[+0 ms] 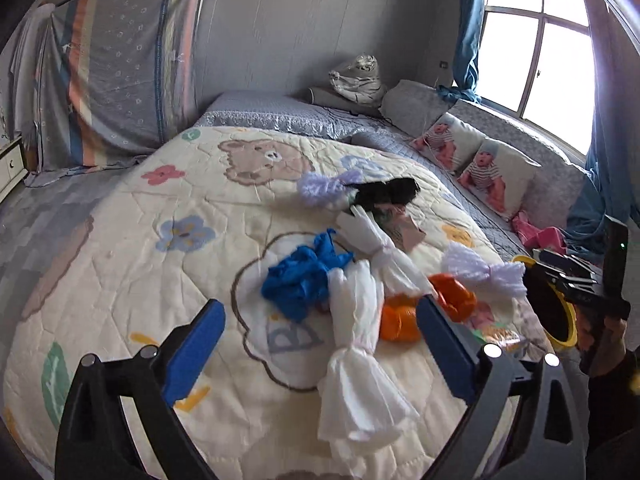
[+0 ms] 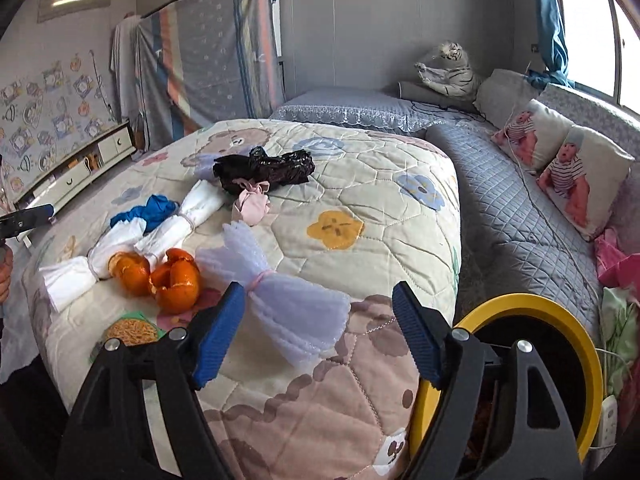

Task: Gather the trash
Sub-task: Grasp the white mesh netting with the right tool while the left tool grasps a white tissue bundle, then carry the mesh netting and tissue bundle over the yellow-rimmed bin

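Note:
Trash lies on a quilted bear-print blanket [image 1: 120,280]: a white tied wrapper [image 1: 356,360], a blue crumpled bag [image 1: 300,276], orange peels [image 1: 400,320], a lilac tied net [image 1: 484,268], a black bag [image 1: 384,192]. My left gripper [image 1: 320,344] is open above the white wrapper. In the right wrist view, my right gripper [image 2: 320,332] is open around the lilac net [image 2: 288,300], beside the orange peels [image 2: 176,280], white wrappers [image 2: 120,248], blue bag [image 2: 148,210], pink wad [image 2: 252,206] and black bag [image 2: 264,170]. A yellow-rimmed bin [image 2: 532,308] stands at the blanket's right edge; it also shows in the left wrist view [image 1: 560,320].
A grey quilted bed [image 2: 520,208] with baby-print pillows [image 2: 576,180] and a toy tiger [image 2: 452,68] runs along the window. A cloth-covered wardrobe [image 2: 208,60] and a low cabinet [image 2: 80,172] stand at the left. Pink cloth [image 2: 616,260] lies by the bin.

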`<state>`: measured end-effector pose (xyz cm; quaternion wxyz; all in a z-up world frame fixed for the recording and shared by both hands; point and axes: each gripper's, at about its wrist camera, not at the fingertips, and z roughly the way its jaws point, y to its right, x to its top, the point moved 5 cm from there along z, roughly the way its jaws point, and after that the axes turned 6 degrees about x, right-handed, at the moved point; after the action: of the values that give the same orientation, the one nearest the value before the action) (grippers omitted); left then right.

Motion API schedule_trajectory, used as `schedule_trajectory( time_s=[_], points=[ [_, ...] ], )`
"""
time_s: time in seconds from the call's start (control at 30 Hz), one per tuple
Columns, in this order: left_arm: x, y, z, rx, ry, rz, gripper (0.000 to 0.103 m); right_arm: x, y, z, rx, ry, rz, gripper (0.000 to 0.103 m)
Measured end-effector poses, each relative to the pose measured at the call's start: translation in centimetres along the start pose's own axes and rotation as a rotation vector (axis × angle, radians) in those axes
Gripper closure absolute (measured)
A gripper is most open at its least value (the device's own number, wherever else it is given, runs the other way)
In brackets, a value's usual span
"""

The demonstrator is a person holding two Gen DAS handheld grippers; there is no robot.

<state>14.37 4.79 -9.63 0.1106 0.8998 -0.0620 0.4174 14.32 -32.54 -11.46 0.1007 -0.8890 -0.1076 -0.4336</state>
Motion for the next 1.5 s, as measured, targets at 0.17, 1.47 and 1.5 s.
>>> schedule_trajectory(
  time_s=[0.17,1.47,1.5],
  points=[
    [-2.0,2.3,1.3,-0.048,-0.058,0.046,0.010,0.1,-2.2,1.1,-0.019,-0.047,-0.134,0.025],
    [-3.8,3.2,6.5,-0.012,-0.204,0.082,0.076,2.0,-4.2,9.9,0.053,-0.226,-0.202,0.074],
    [-3.5,3.0,6.0,-0.015,-0.185,0.076,0.076,2.2,-4.0,9.4,0.059,-0.213,-0.182,0.074]
  ],
)
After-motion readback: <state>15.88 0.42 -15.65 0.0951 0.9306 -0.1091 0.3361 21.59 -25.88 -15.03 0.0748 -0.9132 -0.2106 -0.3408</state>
